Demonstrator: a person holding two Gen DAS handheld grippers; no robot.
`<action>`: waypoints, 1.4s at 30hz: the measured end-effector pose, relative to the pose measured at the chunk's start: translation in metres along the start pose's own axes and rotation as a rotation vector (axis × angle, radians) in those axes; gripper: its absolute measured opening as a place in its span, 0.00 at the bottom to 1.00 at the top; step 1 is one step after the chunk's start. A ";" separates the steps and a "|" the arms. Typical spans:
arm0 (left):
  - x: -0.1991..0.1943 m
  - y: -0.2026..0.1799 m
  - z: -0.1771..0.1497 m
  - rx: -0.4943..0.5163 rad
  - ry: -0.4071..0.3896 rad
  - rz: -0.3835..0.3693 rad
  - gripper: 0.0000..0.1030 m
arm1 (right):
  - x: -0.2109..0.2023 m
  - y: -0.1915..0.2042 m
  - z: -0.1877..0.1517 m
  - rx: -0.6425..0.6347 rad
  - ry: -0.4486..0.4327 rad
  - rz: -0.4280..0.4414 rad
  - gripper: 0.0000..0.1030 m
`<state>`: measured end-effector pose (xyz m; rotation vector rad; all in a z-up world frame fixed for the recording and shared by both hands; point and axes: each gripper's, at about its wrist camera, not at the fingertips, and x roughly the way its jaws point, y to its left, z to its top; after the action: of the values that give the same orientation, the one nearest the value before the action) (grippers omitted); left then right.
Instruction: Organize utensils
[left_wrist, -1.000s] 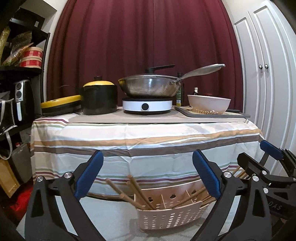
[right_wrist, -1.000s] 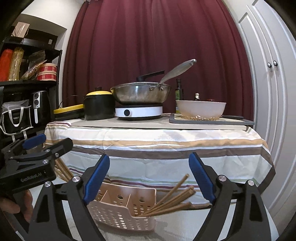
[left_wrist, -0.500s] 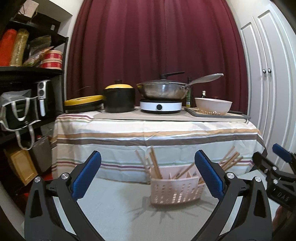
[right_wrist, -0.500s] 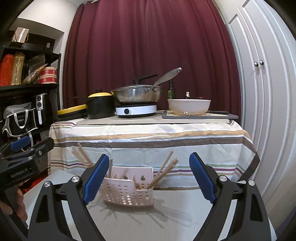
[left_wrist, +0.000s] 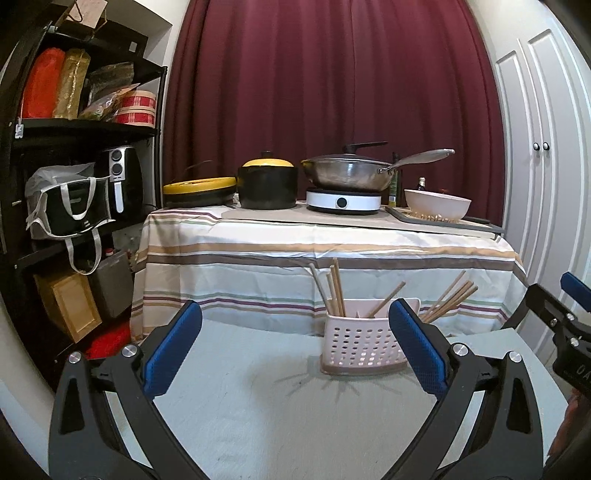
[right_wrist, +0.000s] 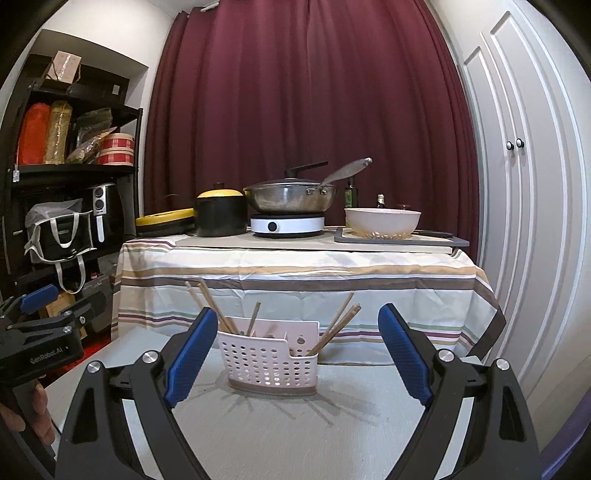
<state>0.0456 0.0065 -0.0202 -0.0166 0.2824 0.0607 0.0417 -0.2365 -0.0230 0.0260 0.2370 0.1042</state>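
A pink perforated caddy (left_wrist: 364, 343) (right_wrist: 271, 360) stands on the pale grey tabletop (left_wrist: 258, 398), with several wooden chopsticks (left_wrist: 334, 288) (right_wrist: 340, 317) sticking up out of its compartments. My left gripper (left_wrist: 295, 347) hovers open and empty, well short of the caddy, which sits towards its right finger. My right gripper (right_wrist: 297, 347) is also open with nothing between its fingers, and the caddy lies some way ahead of it, left of centre. Each gripper shows at the edge of the other's view.
Behind the caddy is a table under a striped cloth (left_wrist: 325, 254) carrying a black pot (left_wrist: 267, 184), a wok on a white cooker (left_wrist: 343, 201) and a white bowl (left_wrist: 437, 208). A dark shelf unit (left_wrist: 74, 184) fills the left, white cupboard doors (right_wrist: 517, 184) the right.
Both grippers have drawn back from the caddy, which now looks smaller and farther off with more tabletop in front. Both stayed open and empty.
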 end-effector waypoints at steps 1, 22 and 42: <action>-0.001 0.001 -0.001 -0.004 0.004 -0.001 0.96 | -0.002 0.001 0.000 -0.002 -0.005 0.000 0.84; -0.013 0.012 -0.004 -0.032 -0.005 -0.001 0.96 | -0.010 0.003 -0.004 -0.006 -0.007 -0.003 0.84; -0.010 0.012 -0.003 -0.042 -0.004 0.005 0.96 | -0.009 0.001 -0.006 -0.008 -0.002 -0.001 0.84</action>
<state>0.0345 0.0182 -0.0209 -0.0572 0.2775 0.0719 0.0314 -0.2366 -0.0265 0.0181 0.2348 0.1038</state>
